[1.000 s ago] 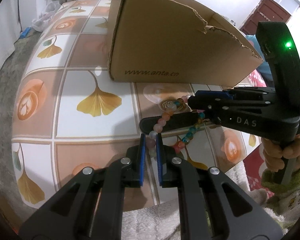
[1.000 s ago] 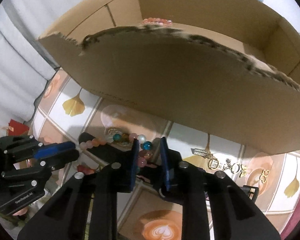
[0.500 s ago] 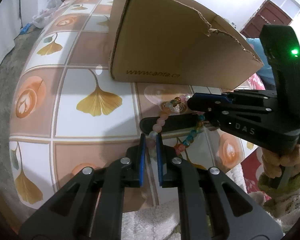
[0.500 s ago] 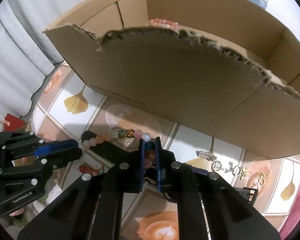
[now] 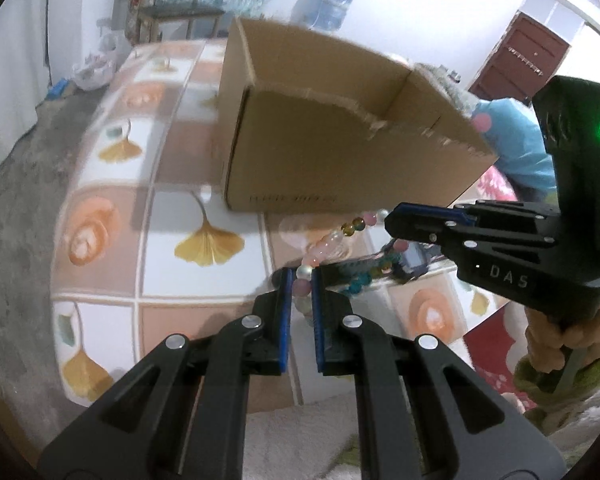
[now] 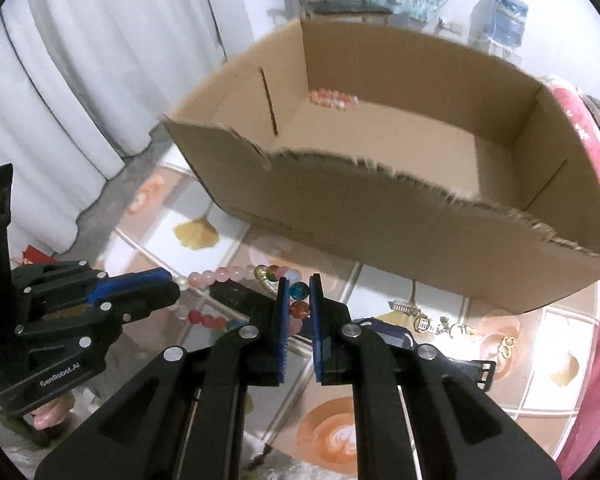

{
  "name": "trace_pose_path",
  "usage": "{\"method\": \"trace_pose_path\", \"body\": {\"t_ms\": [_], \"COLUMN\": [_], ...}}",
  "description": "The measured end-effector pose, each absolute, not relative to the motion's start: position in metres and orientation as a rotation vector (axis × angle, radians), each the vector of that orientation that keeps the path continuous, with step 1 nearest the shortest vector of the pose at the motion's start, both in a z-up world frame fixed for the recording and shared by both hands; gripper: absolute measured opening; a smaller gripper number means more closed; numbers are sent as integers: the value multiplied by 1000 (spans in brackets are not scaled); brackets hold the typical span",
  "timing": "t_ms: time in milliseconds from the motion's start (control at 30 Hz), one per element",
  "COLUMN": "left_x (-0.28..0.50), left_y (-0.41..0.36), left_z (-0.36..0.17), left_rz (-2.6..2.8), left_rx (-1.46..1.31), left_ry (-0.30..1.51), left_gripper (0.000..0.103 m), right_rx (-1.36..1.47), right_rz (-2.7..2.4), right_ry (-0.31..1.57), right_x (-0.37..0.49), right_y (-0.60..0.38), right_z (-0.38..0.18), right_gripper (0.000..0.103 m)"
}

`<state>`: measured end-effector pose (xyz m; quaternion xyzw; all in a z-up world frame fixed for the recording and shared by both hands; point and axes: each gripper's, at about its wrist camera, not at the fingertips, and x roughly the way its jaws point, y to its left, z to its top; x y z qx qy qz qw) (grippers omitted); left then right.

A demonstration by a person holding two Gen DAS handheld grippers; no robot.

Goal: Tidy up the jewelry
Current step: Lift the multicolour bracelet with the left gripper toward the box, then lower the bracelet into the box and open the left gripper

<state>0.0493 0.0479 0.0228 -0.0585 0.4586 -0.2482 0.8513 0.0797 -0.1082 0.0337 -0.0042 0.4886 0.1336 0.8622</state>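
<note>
The left gripper (image 5: 301,280) and right gripper (image 6: 299,288) each pinch the multicolored bead bracelet (image 6: 236,273), now lifted off the tiled tabletop (image 5: 172,216), higher than a second ago, strung between them before the cardboard box (image 6: 400,216). The box's torn front wall sits low; inside, a pink bead bracelet (image 6: 333,99) lies against the far wall. Gold charms (image 6: 432,322) lie near the tabletop's right edge.

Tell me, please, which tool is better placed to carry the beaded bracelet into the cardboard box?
Probably the right tool: it grips the beaded bracelet facing the cardboard box opening, while the left tool faces its outer wall.
</note>
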Motion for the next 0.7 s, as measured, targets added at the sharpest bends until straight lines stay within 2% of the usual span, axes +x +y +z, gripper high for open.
{"method": "trace_pose_path", "body": {"t_ms": [267,433,567,700], "left_x": [41,75,131,183], "left_y": [47,31,8,-16], "left_z": [107,154,168,154], "left_rz": [-586,-620,-629,-621], "left_rx": [-39,43,115,207], "left_ry": [763,662,675,763], "left_gripper": [9,9,9,9], "right_rx": [24,-4,48,136], "right_rz": [325,332,358,378], "right_ry": [829,718,772,892], "right_x": [68,91,144,200], "right_y": [-114,-123,-135,-151], "right_z": [111,150,152,130], "right_gripper": [10,10,10,10]}}
